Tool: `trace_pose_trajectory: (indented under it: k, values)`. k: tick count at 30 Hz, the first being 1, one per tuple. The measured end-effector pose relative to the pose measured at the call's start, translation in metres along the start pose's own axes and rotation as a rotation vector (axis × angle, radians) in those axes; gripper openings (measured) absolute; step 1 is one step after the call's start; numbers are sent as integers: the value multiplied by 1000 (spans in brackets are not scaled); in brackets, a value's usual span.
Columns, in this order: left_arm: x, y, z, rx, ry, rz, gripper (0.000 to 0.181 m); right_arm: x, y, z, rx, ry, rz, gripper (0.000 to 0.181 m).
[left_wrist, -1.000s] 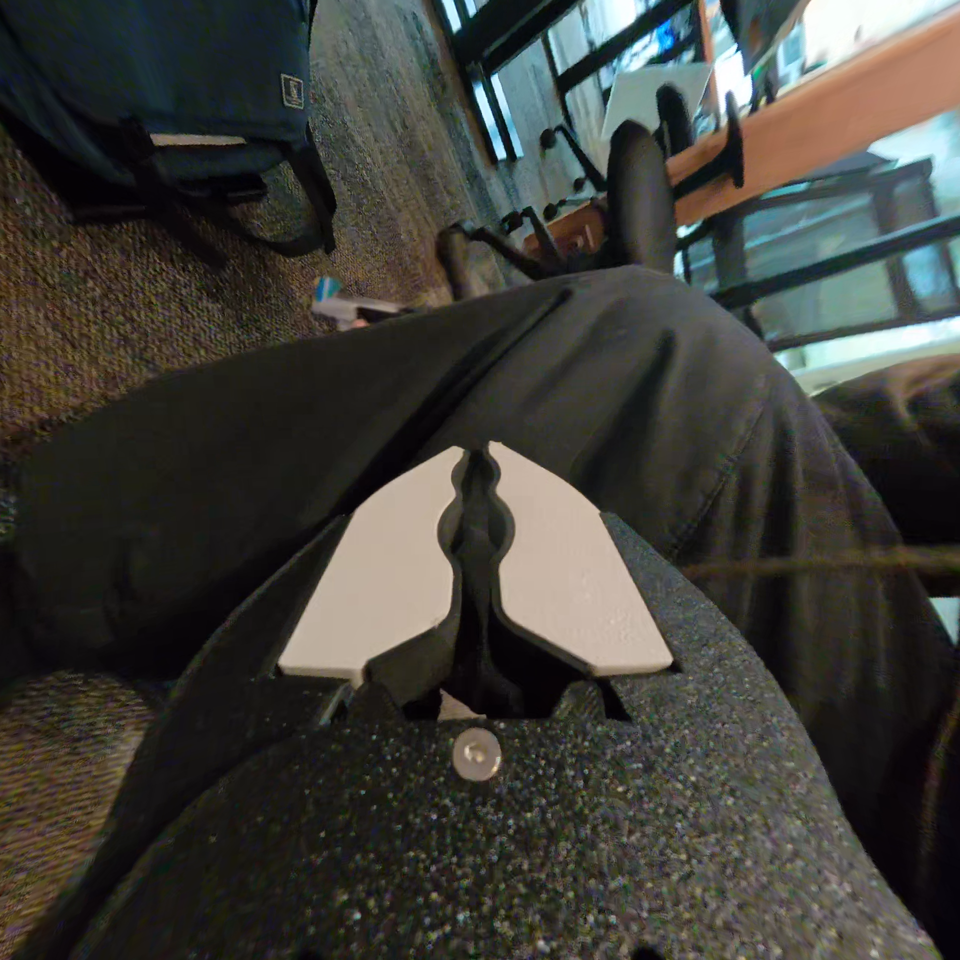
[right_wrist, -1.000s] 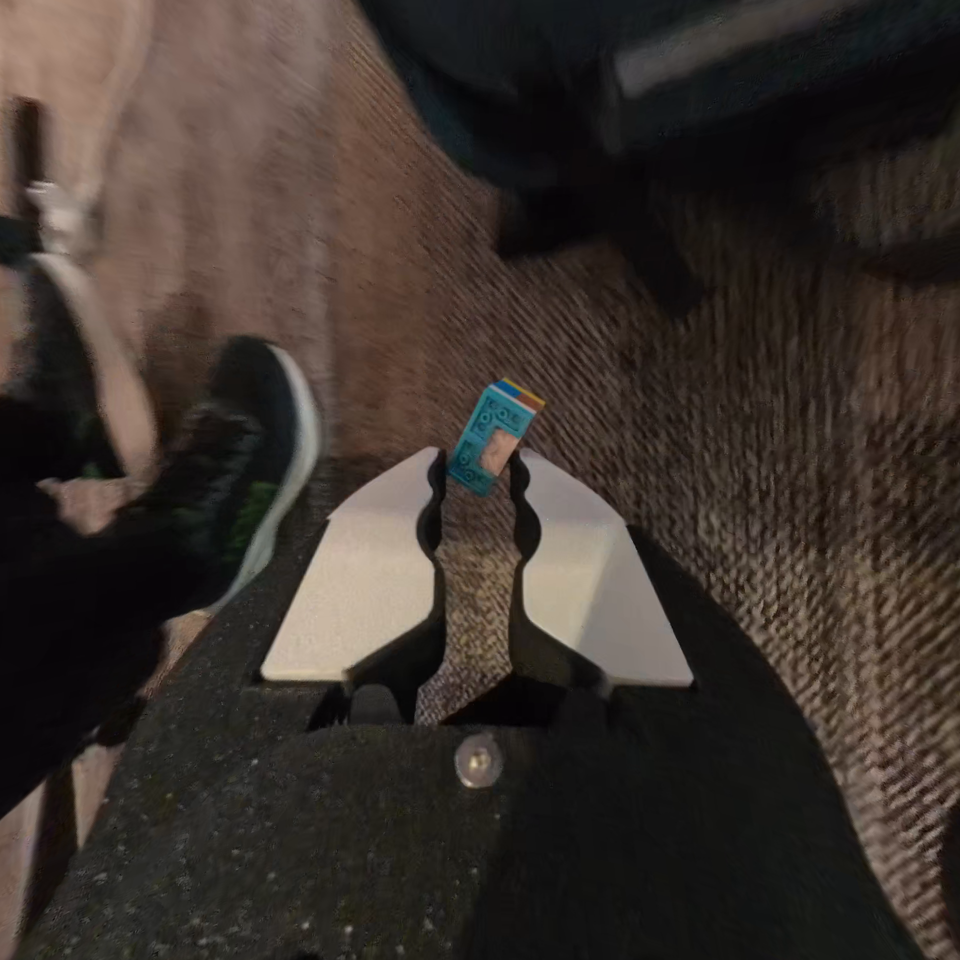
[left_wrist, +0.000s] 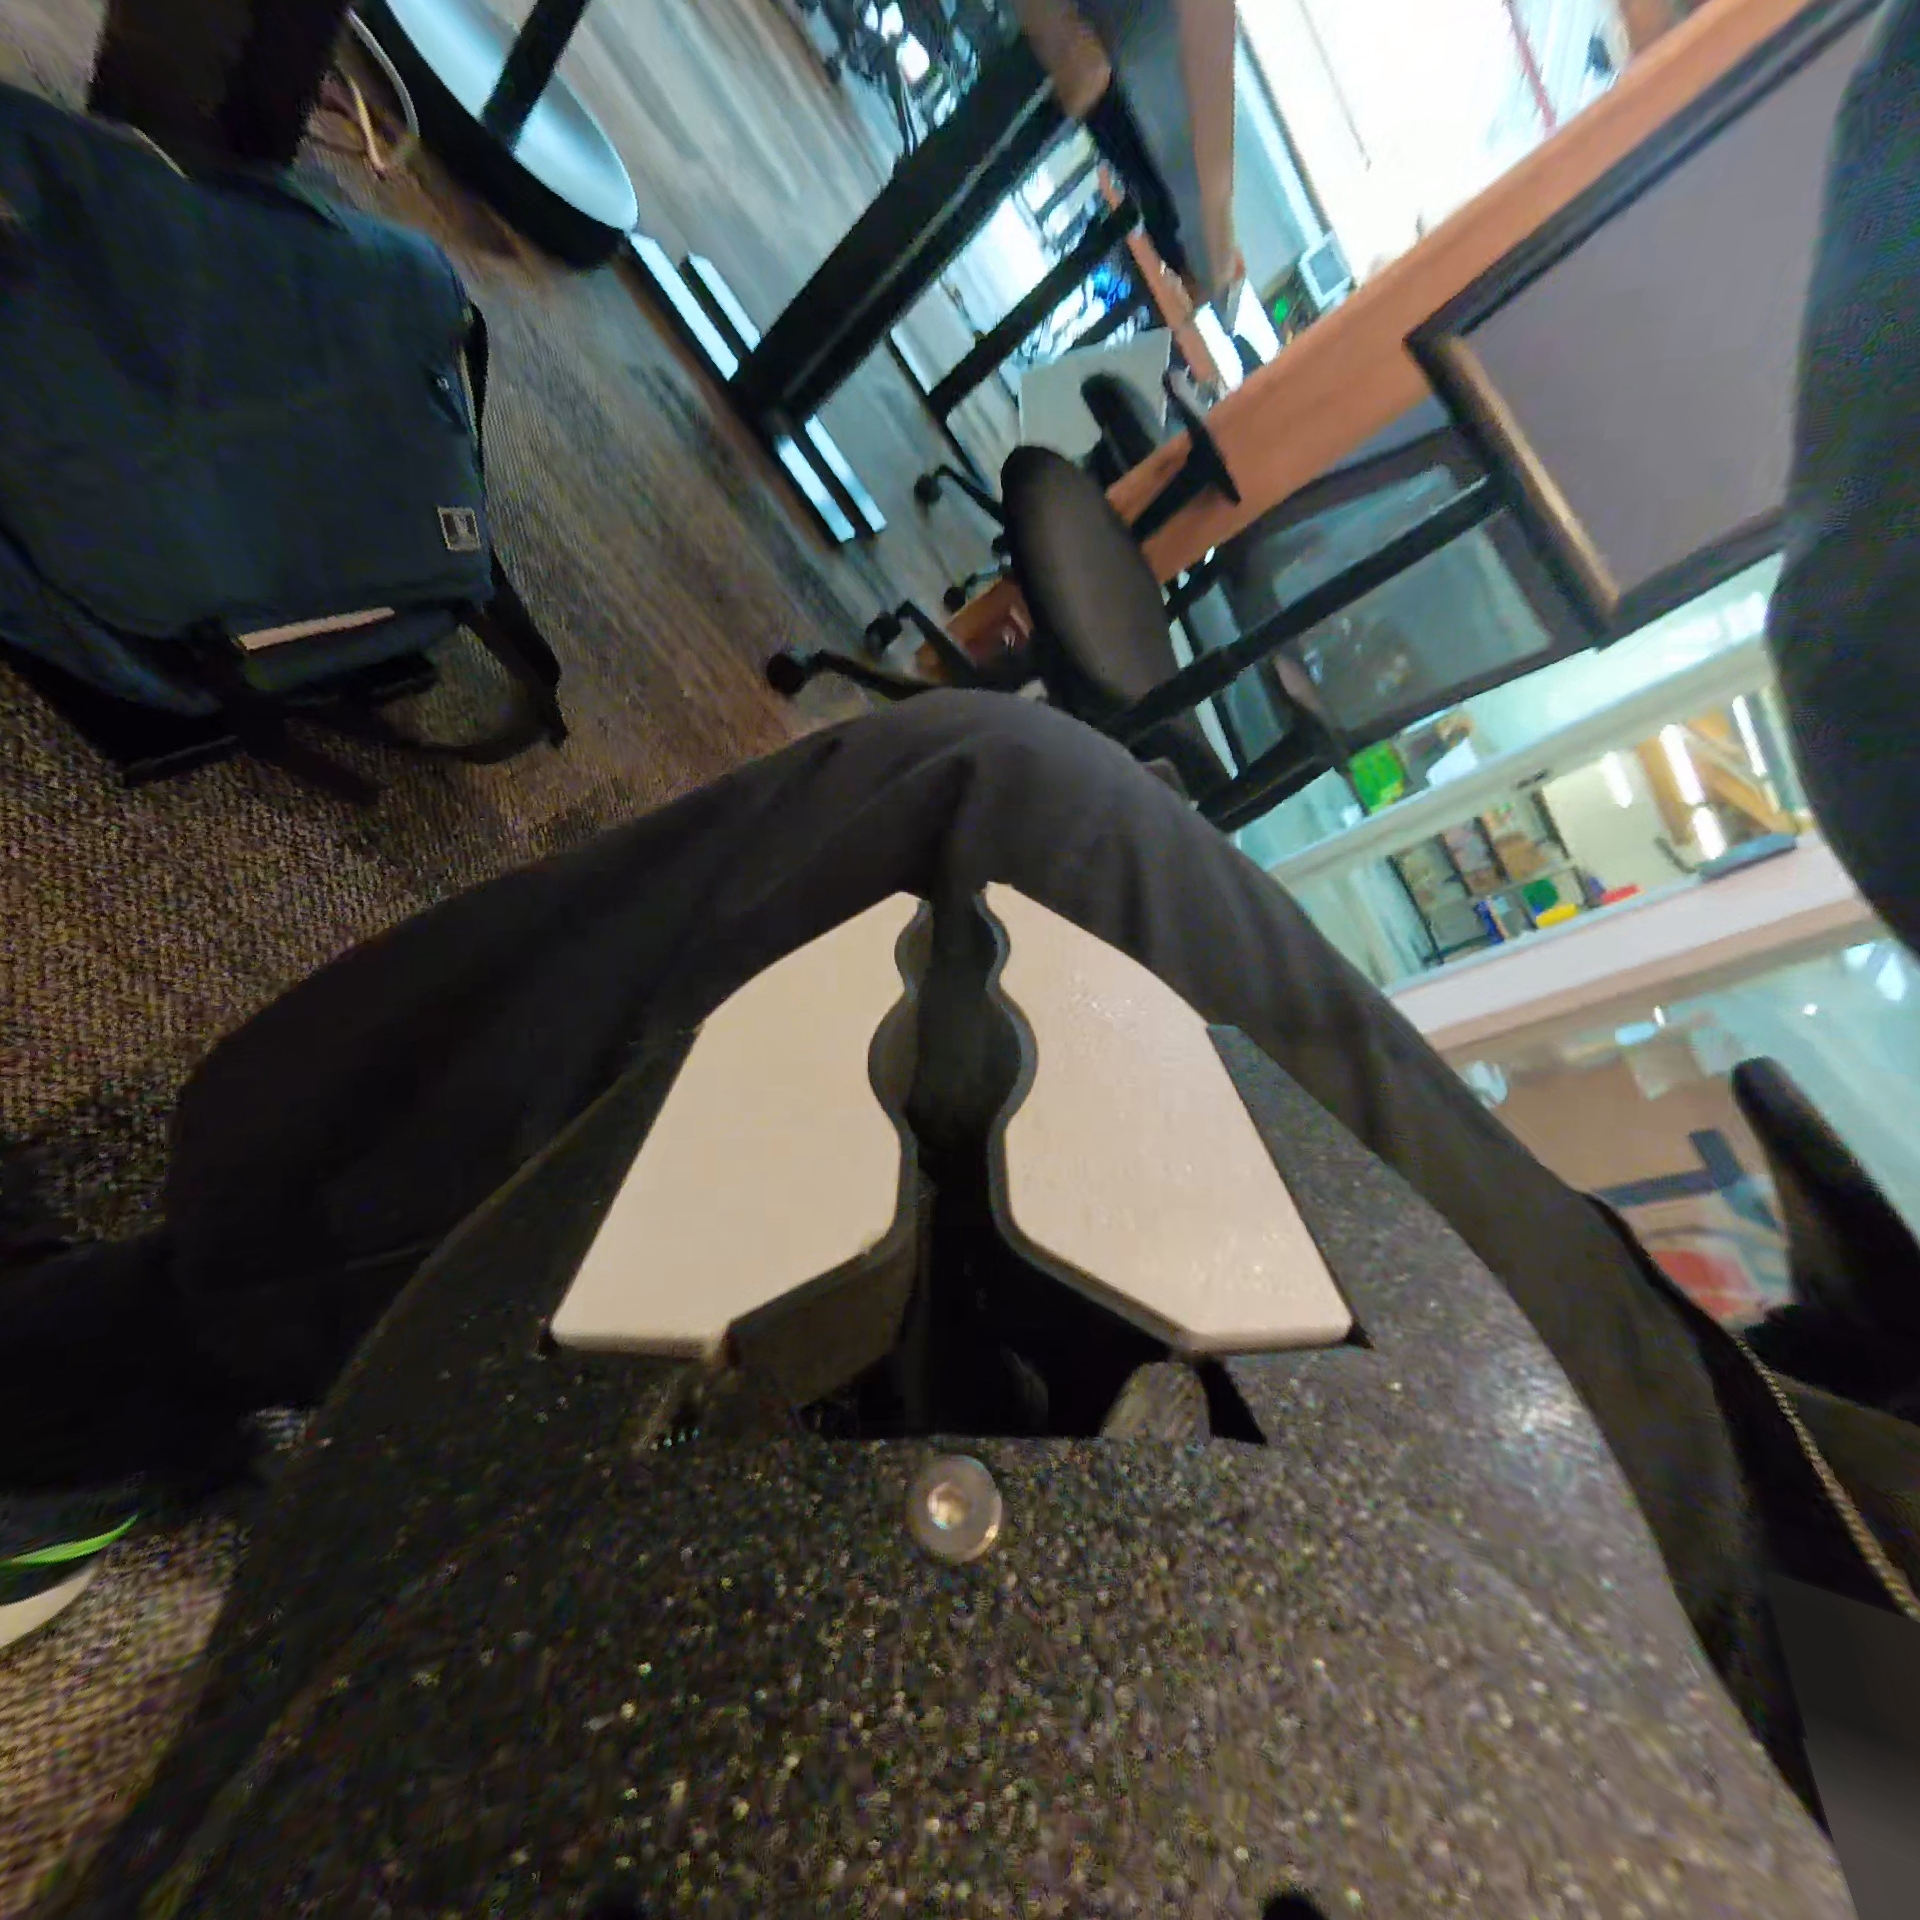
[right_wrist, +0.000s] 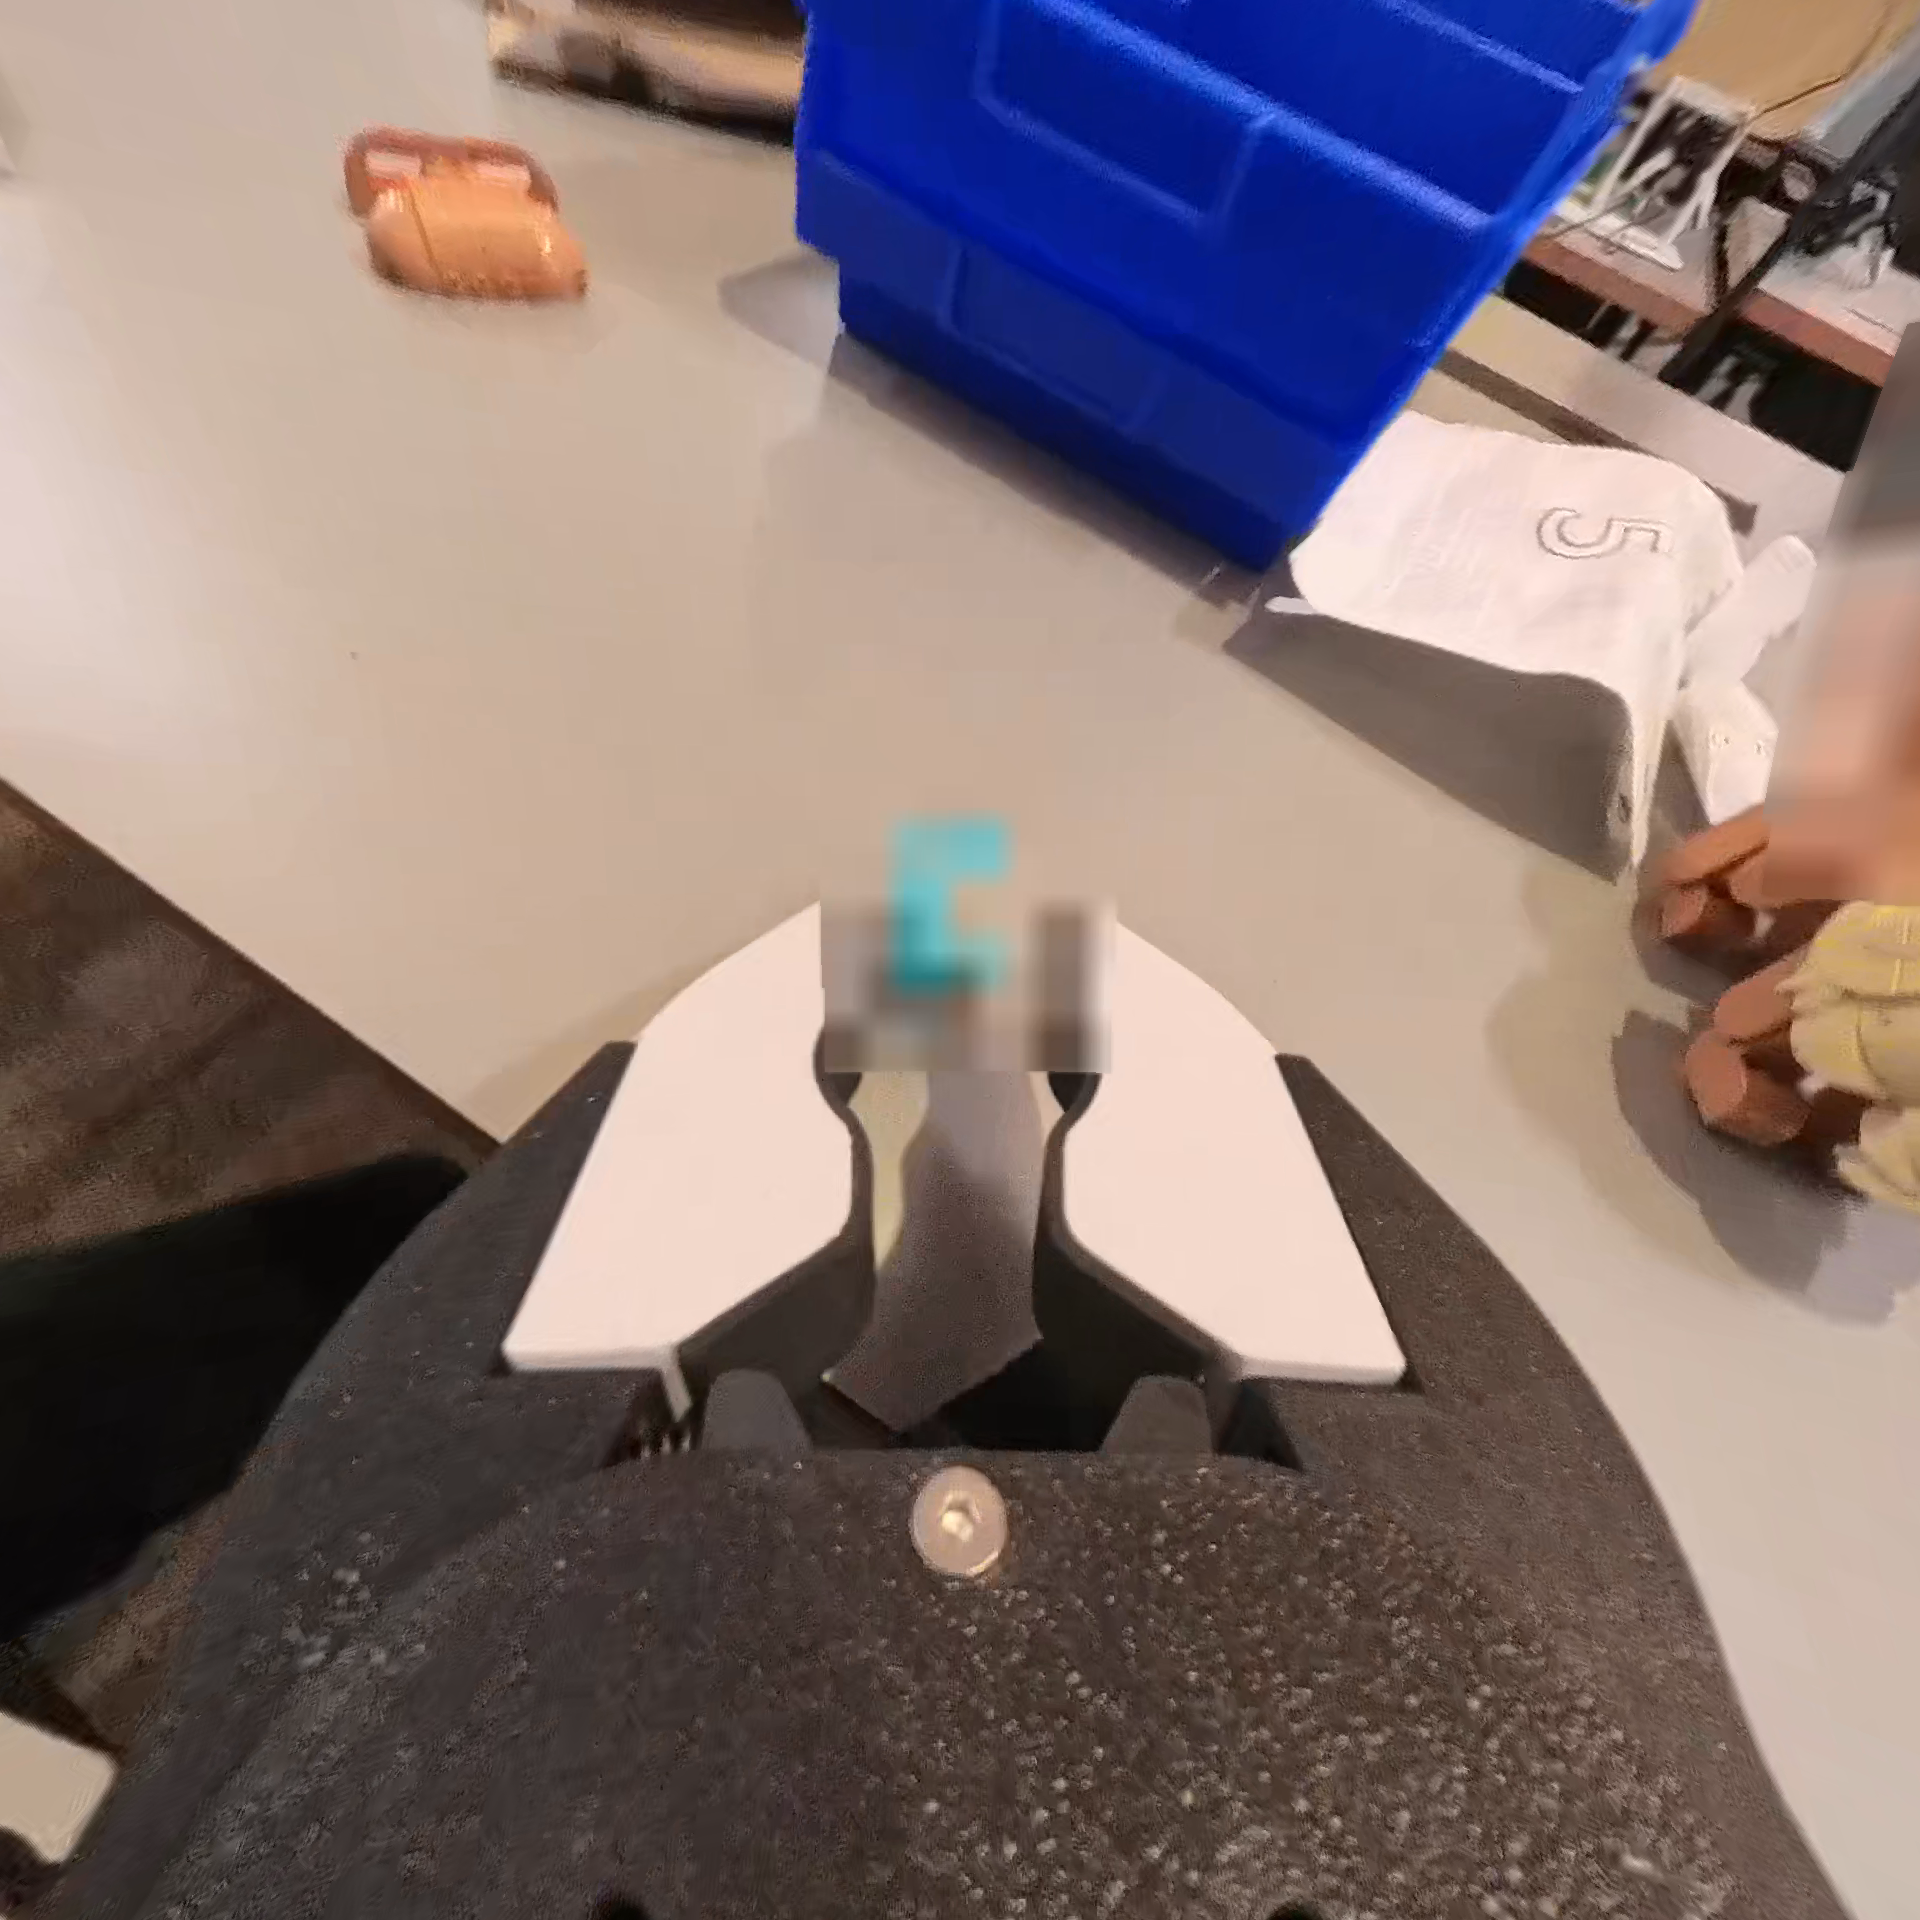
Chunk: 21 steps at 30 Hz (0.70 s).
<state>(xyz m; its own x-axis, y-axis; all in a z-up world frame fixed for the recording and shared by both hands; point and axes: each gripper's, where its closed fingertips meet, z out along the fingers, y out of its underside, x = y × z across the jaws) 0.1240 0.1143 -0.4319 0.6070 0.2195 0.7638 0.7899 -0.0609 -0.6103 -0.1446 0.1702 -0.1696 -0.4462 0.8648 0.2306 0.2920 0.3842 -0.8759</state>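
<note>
Between the jaws of the right gripper (right_wrist: 961, 935) sits a small turquoise piece (right_wrist: 951, 904), pinched at the tips and partly blurred, above the near edge of the grey surface (right_wrist: 436, 540). Beyond it stand a blue bin (right_wrist: 1143, 239), a white cloth (right_wrist: 1507, 582) to its right, and an orange pouch (right_wrist: 462, 218) far left. Holding well here means a firm, steady pinch so the piece does not twist. The left gripper (left_wrist: 951, 904), jaws clenched on nothing, rests low against a dark trouser leg (left_wrist: 520, 1039) above the carpet (left_wrist: 156, 883).
</note>
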Motion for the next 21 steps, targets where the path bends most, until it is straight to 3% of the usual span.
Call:
trace_pose_trajectory:
  k: [5, 9, 12, 16, 21]
  values:
    - [4, -8, -20, 62, 9, -21, 7, 4, 12, -23, 65, -3, 149, 61]
    - [13, -14, -24, 91, 22, -13, 7, -18, 39, -65, 203, -6, 159, 59]
    - [21, -16, -19, 90, 44, -1, 7, -44, 94, -89, 192, -3, 94, 55]
    - [26, -7, -3, 46, 65, -5, 7, -62, 197, -116, 86, -1, 47, 47]
    - [41, 5, 41, -36, 149, -16, 7, -12, 316, -132, -138, 76, 91, 49]
